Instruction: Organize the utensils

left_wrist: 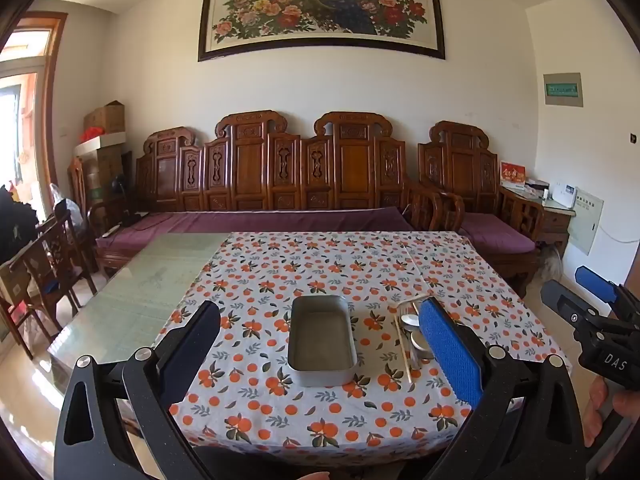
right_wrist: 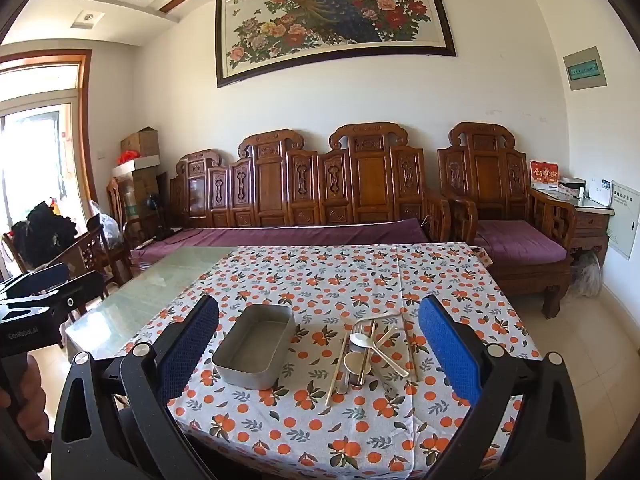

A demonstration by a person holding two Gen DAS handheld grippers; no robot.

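Behind the desk [left_wrist: 132, 300] stood a carved wooden sofa [left_wrist: 280, 172] with purple cushions, under a framed peacock painting [left_wrist: 320, 4] on the white wall. An orange-print tablecloth [left_wrist: 320, 264] covered the desk's right part; bare glass showed at its left.

Left claw [left_wrist: 320, 344]: jaws spread fully, released, nothing between the pads, touching nothing. It hung above the near desk edge. Right claw [right_wrist: 318, 346]: likewise fully spread and empty, clear of all items.

An empty metal tray [left_wrist: 322, 342] lay on the cloth, centred between the left claw's fingers and just ahead of them. From the right wrist view the same tray [right_wrist: 256, 350] sat toward the left finger.

Utensils lay in a loose heap [right_wrist: 368, 354] just right of the tray, apart from it: chopsticks [right_wrist: 336, 364], a pale spoon [right_wrist: 362, 340] and further metal pieces, crossed over one another. The right wrist view showed this heap whole, between the right claw's fingers. In the left wrist view the blue-padded right finger [left_wrist: 448, 352] hid most of it; only chopsticks [left_wrist: 402, 348] and part of the spoon [left_wrist: 410, 320] appeared.

Each view caught the other claw at its edge, held by a hand [left_wrist: 616, 408].
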